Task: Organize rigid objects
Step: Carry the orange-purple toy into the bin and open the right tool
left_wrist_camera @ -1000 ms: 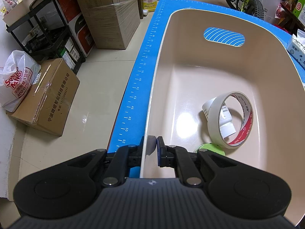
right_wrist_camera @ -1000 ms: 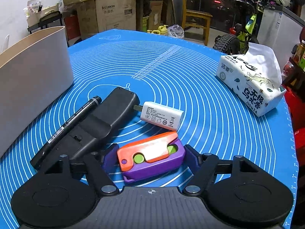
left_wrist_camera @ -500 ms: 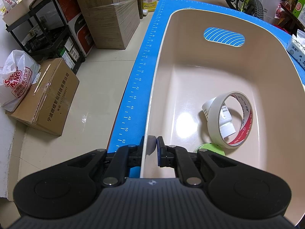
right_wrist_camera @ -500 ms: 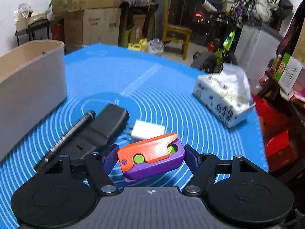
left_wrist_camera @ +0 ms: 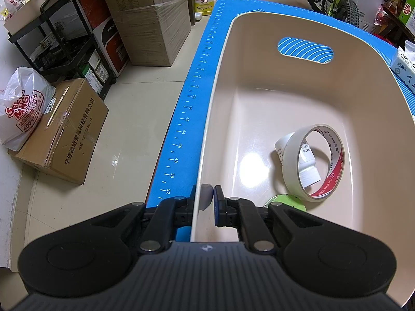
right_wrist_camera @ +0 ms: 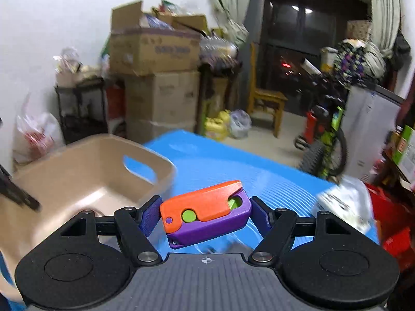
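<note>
- Left wrist view: the left gripper is seen closed almost fully on the near wall of the beige bin, one finger outside the wall and one inside, so the rim is pinched between the pads
- The bin is set on a blue mat, whose ruled edge runs from 6 o'clock up towards 12 o'clock along the bin's left side
- Inside the bin, at about 4 o'clock, a roll of tape is stood on edge, leaning, with a small white bottle lying through and behind its ring; a green round thing is partly hidden just below the roll, behind the gripper
- A cut-out handle is seen in the bin's far wall at 1 o'clock
- On the floor at 9 o'clock a cardboard box and a white plastic bag are seen
- Right wrist view: the right gripper is held fairly wide, with its blue pads pressed on the two ends of an orange and purple toy, which is carried clear above the mat
- The picture is blurred; the bin is seen at 9 o'clock of the toy, lower down, and a pack of tissues at 3 o'clock on the mat
</note>
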### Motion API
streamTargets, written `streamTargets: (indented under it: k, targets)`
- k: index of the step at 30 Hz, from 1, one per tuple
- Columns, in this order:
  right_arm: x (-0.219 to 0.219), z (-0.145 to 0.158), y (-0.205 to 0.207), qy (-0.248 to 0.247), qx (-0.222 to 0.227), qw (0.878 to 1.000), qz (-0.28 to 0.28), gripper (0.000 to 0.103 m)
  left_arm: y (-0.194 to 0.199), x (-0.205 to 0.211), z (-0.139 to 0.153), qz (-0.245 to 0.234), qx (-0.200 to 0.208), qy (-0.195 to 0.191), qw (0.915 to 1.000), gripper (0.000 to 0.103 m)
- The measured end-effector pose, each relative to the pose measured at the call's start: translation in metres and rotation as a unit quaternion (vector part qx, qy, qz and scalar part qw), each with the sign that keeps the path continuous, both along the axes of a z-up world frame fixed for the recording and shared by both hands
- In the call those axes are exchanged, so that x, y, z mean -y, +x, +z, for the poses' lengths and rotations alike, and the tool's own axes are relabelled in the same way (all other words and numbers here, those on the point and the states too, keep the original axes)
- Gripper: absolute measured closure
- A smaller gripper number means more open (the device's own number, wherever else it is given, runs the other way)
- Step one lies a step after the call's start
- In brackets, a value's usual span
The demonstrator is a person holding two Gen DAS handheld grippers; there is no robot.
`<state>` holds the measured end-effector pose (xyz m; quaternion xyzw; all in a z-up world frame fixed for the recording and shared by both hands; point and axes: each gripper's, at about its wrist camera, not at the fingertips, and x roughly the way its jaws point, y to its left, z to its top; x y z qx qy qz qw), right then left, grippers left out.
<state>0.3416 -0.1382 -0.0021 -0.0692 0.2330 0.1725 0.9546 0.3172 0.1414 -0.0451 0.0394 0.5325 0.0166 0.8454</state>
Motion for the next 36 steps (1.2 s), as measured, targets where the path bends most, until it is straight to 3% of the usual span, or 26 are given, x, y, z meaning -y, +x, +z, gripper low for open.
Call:
streamTargets:
  k: [4, 8, 19, 24, 27, 30, 36]
  targets:
    - [-0.038, 0.005, 0.011, 0.006, -0.002, 1.0, 0.03, 0.029, 0.0, 0.0, 0.0, 0.0, 0.0, 0.0, 1.0, 0.091]
    - [-0.076, -0.003, 0.015, -0.019, -0.011, 0.997, 0.071, 0.029, 0.0, 0.0, 0.0, -0.001, 0.0, 0.001, 1.0, 0.091]
    - [-0.138, -0.046, 0.03, -0.106, -0.124, 0.979, 0.123, 0.029, -0.001, 0.0, -0.001, -0.001, 0.001, 0.002, 1.0, 0.091]
    - [-0.153, -0.05, 0.033, -0.137, -0.149, 0.969, 0.145, 0.028, 0.0, 0.0, -0.001, -0.001, 0.0, 0.004, 1.0, 0.091]
    - [-0.153, -0.049, 0.033, -0.139, -0.154, 0.967, 0.148, 0.027, 0.0, 0.001, -0.002, -0.001, 0.0, 0.004, 1.0, 0.091]
    - [-0.148, -0.045, 0.032, -0.12, -0.15, 0.971, 0.141, 0.021, 0.0, 0.001, -0.002, -0.001, 0.0, 0.004, 1.0, 0.091]
    - [-0.124, -0.028, 0.025, -0.076, -0.121, 0.982, 0.126, 0.018, 0.0, 0.002, -0.002, -0.002, 0.0, 0.006, 1.0, 0.091]
